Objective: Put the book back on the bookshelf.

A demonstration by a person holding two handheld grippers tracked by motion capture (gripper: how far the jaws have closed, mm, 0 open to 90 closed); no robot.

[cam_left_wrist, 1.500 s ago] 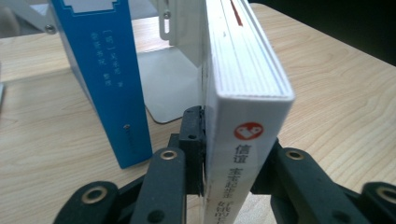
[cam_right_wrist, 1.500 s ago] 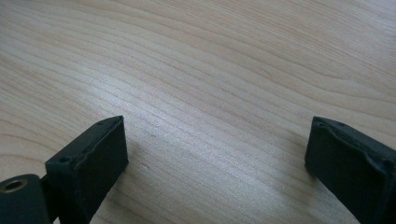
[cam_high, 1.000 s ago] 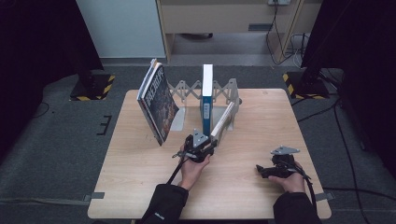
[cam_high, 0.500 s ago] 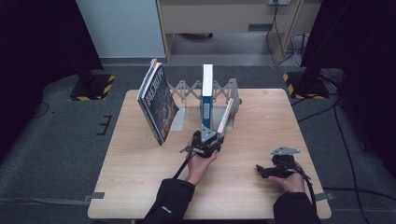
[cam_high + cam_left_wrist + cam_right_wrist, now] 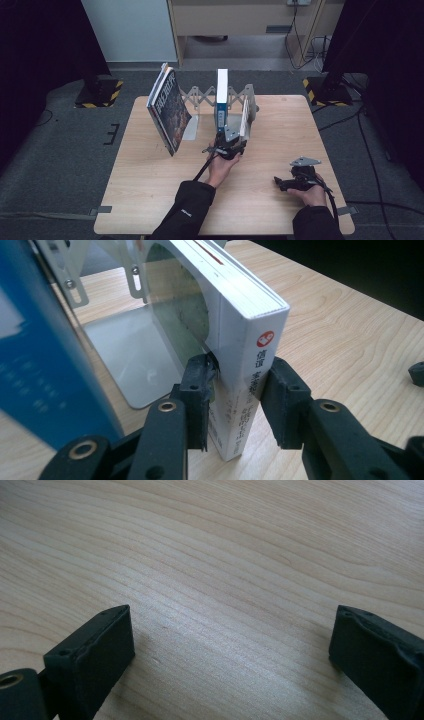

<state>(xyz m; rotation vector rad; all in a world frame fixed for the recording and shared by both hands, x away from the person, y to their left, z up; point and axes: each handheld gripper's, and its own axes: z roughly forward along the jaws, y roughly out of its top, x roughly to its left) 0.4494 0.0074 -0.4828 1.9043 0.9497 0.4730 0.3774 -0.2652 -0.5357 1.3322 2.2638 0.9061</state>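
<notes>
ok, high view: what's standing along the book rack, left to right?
Dark-covered books leaning at the left end → blue-and-white book upright in the middle → white book at the right end, with the left gripper just in front of it.

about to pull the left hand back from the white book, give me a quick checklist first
1. Left tool off the white book: cannot tell; its jaws have just been opening, the spine is between them, a narrow gap shows at the right pad.
2. White book upright in the metal rack: ok.
3. Blue book standing: ok.
4. Dark book at rack's left end: leaning, not ok.
5. Right tool open over bare table: ok.
</notes>
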